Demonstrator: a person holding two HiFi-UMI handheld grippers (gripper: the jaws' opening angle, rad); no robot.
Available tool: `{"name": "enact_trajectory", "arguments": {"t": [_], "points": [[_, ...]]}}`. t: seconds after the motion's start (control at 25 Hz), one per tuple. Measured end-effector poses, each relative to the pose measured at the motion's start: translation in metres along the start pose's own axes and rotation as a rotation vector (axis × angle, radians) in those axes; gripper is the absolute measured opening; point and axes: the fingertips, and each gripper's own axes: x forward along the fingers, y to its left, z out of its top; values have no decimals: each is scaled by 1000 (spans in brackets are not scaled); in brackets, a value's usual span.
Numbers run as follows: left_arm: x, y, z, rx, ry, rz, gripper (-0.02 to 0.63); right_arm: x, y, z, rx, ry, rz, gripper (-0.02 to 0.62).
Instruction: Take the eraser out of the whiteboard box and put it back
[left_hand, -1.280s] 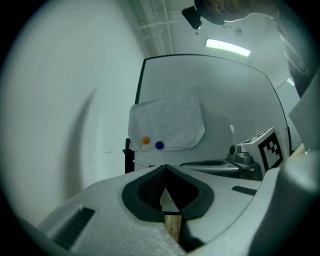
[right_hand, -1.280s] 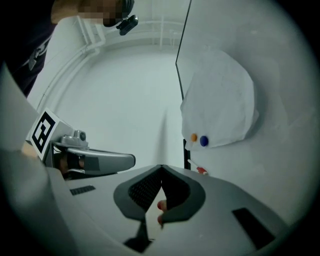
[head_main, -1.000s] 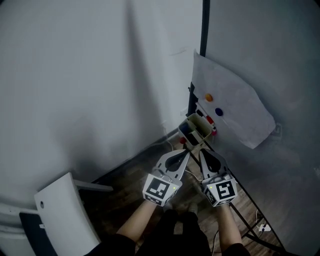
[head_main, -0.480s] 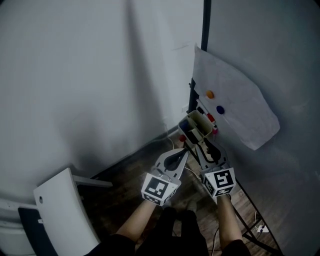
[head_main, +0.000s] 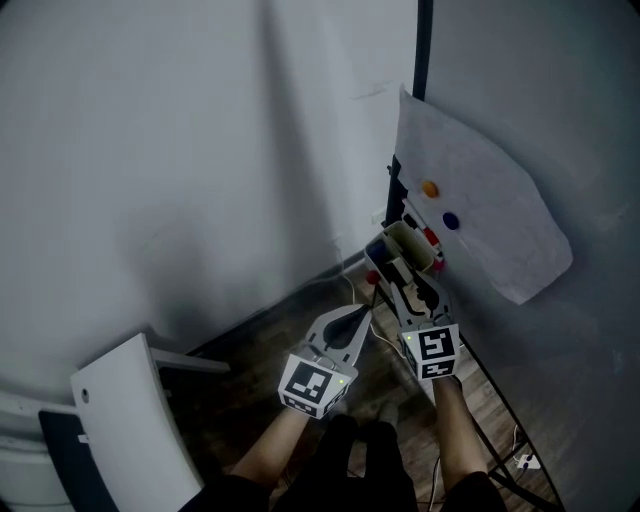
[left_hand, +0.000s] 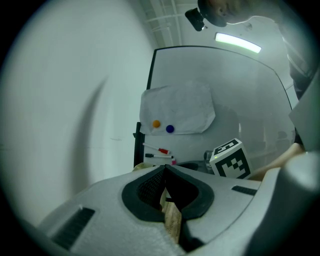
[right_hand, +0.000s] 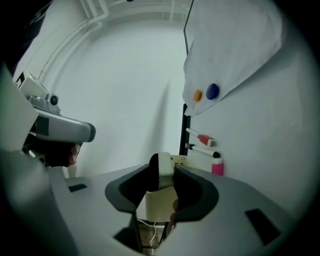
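- Right gripper (right_hand: 161, 175): the jaws are parted and have just been opening. The eraser (right_hand: 161, 164) is seen upright between them, sticking out of the box (right_hand: 157, 207).
- Left gripper (left_hand: 165, 169): the jaws are closed tip to tip.
- The box is hung at the whiteboard's (right_hand: 260, 150) left edge by the dark post (right_hand: 182, 135); bare wall (right_hand: 115, 100) lies to the left.
- Counted: one eraser, one box, two markers (right_hand: 202, 139), two magnets (right_hand: 212, 91).

Dim, bluish, ceiling lamp (left_hand: 238, 42) glaring, fisheye-vignetted edges

A plain white wall (head_main: 180, 150) is meeting a dark wood-plank floor (head_main: 250, 352). A white moulded chair (head_main: 125, 420) is standing at lower left, and a long ceiling strip light (left_hand: 238, 43) is glowing overhead.
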Motion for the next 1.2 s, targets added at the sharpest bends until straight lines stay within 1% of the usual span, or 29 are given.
{"name": "enact_trajectory", "arguments": {"t": [0.24, 0.4, 0.52, 0.72, 0.96, 1.08, 1.2], "points": [[-2, 3, -4, -5, 5, 8, 5, 0, -1, 0, -6, -10, -3, 114], [-3, 2, -1, -2, 1, 8, 5, -1, -1, 0, 0, -10, 3, 107], [-3, 2, 2, 1, -5, 8, 5, -4, -3, 7, 11, -31, 0, 106], [-5, 2, 21, 15, -35, 16, 5, -20, -4, 51, -7, -119, -10, 106], [-12, -6, 82, 61, -129, 23, 5, -61, -8, 125, -24, -262, -38, 106], [-18, -11, 110, 87, -182, 30, 5, -81, -7, 151, -31, -316, -50, 106], [-25, -17, 133, 117, -228, 37, 5, -100, -5, 172, -16, -376, -53, 106]]}}
